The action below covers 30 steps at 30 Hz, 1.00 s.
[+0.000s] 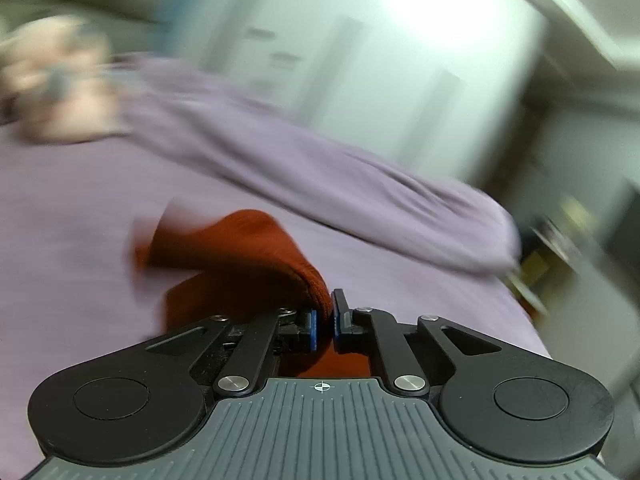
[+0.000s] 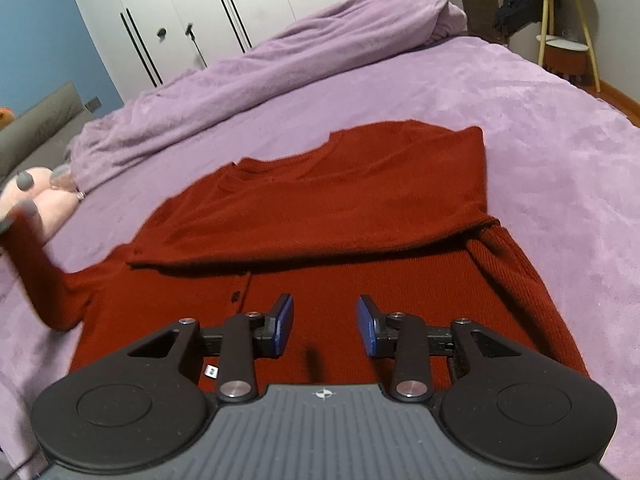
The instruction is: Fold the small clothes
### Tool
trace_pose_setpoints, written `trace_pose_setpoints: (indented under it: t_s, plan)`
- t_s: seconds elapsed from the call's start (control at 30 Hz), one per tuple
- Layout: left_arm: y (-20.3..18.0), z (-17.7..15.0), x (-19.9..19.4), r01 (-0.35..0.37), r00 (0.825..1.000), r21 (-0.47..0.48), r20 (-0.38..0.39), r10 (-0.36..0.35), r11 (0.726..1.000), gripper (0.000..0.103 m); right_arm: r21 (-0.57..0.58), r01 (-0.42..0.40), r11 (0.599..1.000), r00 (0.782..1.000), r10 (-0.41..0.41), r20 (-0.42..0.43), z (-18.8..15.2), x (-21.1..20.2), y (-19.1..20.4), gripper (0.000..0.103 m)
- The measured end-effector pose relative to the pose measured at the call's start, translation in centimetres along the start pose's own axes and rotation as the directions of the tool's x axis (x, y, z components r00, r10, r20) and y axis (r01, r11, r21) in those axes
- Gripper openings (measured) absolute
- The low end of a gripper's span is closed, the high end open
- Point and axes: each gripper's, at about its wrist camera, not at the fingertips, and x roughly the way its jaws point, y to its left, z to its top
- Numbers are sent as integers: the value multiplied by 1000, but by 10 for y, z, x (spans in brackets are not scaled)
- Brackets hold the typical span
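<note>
The red cardigan (image 2: 320,216) lies spread on the purple blanket (image 2: 540,128) of the bed, front side up with its buttons showing, and one sleeve (image 2: 328,196) is already folded across the chest, probably so that the garment becomes a narrow rectangle. The left gripper (image 1: 325,322) is clenched on red knit fabric (image 1: 240,248); its blue pads press the cloth between them, and the fabric rises from the blanket toward the jaws like a small tent. In the right wrist view the other sleeve (image 2: 44,268) is drawn up at the left edge beside a hand (image 2: 40,196), so I judge that this lifted cloth is that sleeve, held at its end so it can be carried over the body without wrinkling. The left view is strongly blurred, so finer details there cannot be told. The right gripper (image 2: 325,326) hangs low over the lower part of the cardigan with its jaws apart and nothing between them; whether it touches the cloth I cannot tell, but it seems placed there to keep the body from sliding. The rolled purple duvet (image 2: 280,48) lies well apart behind
</note>
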Motion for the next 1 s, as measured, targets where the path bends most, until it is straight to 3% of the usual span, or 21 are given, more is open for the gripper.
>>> trace_pose_setpoints:
  t_s: [0.03,0.07,0.1,0.2,0.3,0.37,0.47,0.53,0.7,0.8,0.83,0.9,1.0]
  plan:
    - [-26,-7,13,52,998,50,-38,-50,997,24,1,-6,1000,1000,6,6,1,-2,0,34]
    - [-47,-17,26,90,993,93,-81,-83,992,46,2,-10,1000,1000,10,8,2,-3,-1,34]
    - [-61,-28,36,100,989,113,-117,-87,989,50,7,-18,1000,1000,18,7,5,-4,-4,34]
    - [-73,-65,60,102,967,94,-241,-76,990,47,41,-59,997,998,60,-7,10,-2,-9,34]
    - [-53,-89,68,2,948,35,-317,9,999,47,82,-121,989,992,124,-37,18,12,-14,34]
    - [-37,-96,67,-78,937,34,-338,85,996,47,134,-177,975,981,186,-56,26,27,-16,34]
    - [-14,-97,65,-149,926,-9,-352,136,989,51,220,-287,932,951,305,-55,45,58,-9,34]
    - [-4,-102,59,-188,919,-51,-361,157,981,51,236,-330,914,935,350,-49,56,82,2,40]
    - [15,-97,58,-193,922,-140,-365,130,971,52,331,-296,896,925,355,-135,65,144,19,42]
    - [15,-98,62,-186,923,-136,-365,125,973,52,304,-307,902,918,365,-157,64,157,32,41]
    - [14,-98,64,-184,922,-132,-367,125,974,52,283,-303,910,919,358,-165,63,160,36,38]
    - [12,-98,66,-181,922,-118,-367,127,976,53,269,-300,915,918,353,-178,62,165,41,18]
    - [11,-98,63,-182,920,-109,-368,130,977,54,287,-290,913,918,351,-187,62,165,40,17]
